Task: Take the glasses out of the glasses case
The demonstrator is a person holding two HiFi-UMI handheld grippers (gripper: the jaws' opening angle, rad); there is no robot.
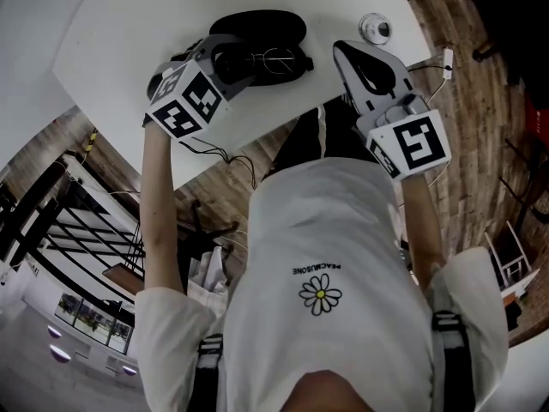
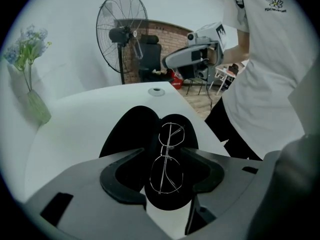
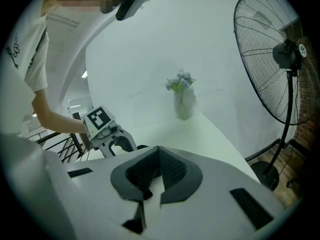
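A black glasses case [image 1: 257,26] lies open on the white table [image 1: 129,33], its lid [image 2: 129,129] folded back. Thin wire-framed glasses [image 1: 276,58] rest folded in its lower half [image 2: 167,204]. My left gripper [image 1: 247,63] points steeply down over the case. Its jaws are open, one on each side of the glasses [image 2: 165,174], and the pads press on nothing. My right gripper [image 1: 341,50] hovers over the table's near edge, right of the case. In the right gripper view its jaws [image 3: 159,151] meet, shut and empty.
A small round white object [image 1: 375,28] sits on the table beyond the right gripper. A vase of flowers [image 3: 181,96] stands at the table's far side. A tall pedestal fan [image 2: 122,34] stands on the wood floor past the table. The person's torso is close to the table edge.
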